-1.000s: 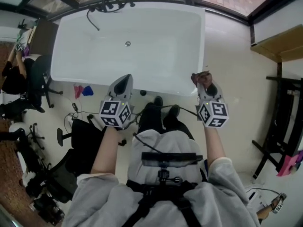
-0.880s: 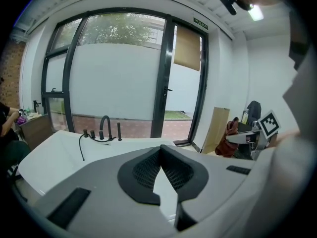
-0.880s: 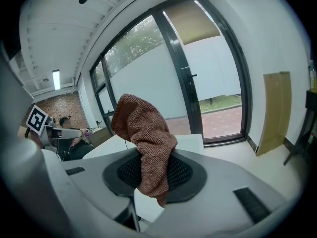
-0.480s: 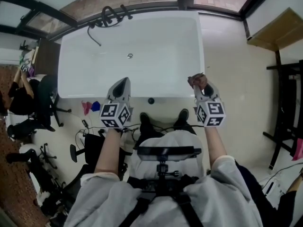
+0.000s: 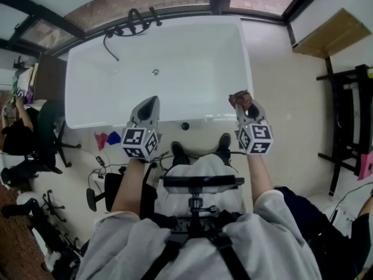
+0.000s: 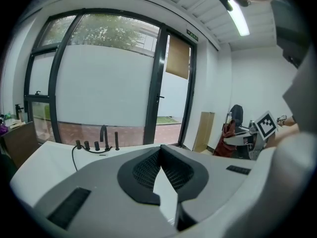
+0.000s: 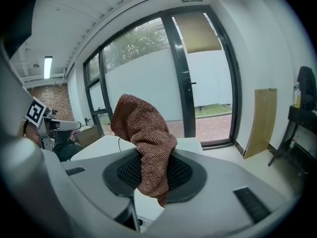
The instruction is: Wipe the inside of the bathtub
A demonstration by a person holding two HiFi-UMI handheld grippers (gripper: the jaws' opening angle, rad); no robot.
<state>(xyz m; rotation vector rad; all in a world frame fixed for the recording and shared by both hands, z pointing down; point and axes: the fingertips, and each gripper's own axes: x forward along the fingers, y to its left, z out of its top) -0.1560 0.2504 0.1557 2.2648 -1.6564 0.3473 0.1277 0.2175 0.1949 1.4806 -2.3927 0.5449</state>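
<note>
The white bathtub (image 5: 175, 51) lies ahead of me, with a drain (image 5: 155, 72) in its floor and a black faucet set (image 5: 131, 21) at its far rim. My left gripper (image 5: 150, 100) hovers over the near rim, shut with nothing in it; its tips meet in the left gripper view (image 6: 160, 148). My right gripper (image 5: 244, 104) is near the tub's near right corner, shut on a brown knitted cloth (image 5: 240, 98). In the right gripper view that cloth (image 7: 144, 138) bunches up above the jaws and hangs down between them.
Office chairs (image 5: 35, 127) and cables crowd the floor at the left. A black rack (image 5: 349, 121) stands at the right, and a brown board (image 5: 326, 34) leans at the far right. Glass doors (image 6: 99, 83) run behind the tub. My feet (image 5: 201, 147) are at the tub's near side.
Both grippers have stayed over the tub's near rim, the cloth still held in the right one. The view has shifted slightly and my feet stand closer to the tub.
</note>
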